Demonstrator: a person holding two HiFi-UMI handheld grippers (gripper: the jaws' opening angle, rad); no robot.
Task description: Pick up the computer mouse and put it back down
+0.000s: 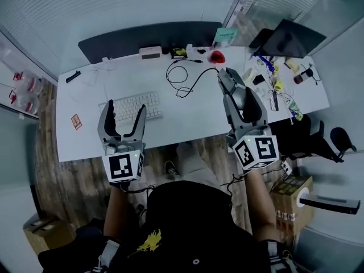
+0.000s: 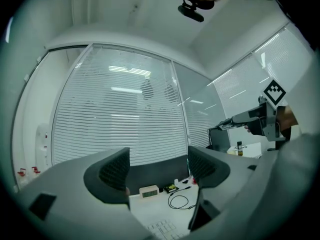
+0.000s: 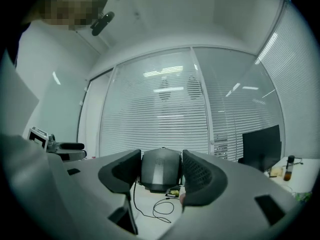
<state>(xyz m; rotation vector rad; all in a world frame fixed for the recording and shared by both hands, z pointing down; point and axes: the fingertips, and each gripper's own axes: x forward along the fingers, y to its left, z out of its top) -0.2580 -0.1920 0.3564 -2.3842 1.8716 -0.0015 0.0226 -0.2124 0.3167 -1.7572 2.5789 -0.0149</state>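
The grey computer mouse (image 1: 239,97) is off the white desk (image 1: 187,121), clamped between the jaws of my right gripper (image 1: 232,78). In the right gripper view the mouse (image 3: 160,168) fills the gap and both pads press on its sides, so the right gripper (image 3: 160,178) is shut on it. Its black cable (image 1: 187,78) trails in loops over the desk. My left gripper (image 1: 126,108) hovers over the desk's front left, jaws apart. Nothing sits between the jaws of the left gripper (image 2: 157,171) in its own view, only the desk beyond.
A white keyboard (image 1: 133,106) lies under the left gripper. A small clock (image 1: 151,53), a red object (image 1: 216,56) and a dark partition (image 1: 148,38) line the back edge. A monitor (image 1: 290,38) and small clutter (image 1: 273,81) fill the desk's right end.
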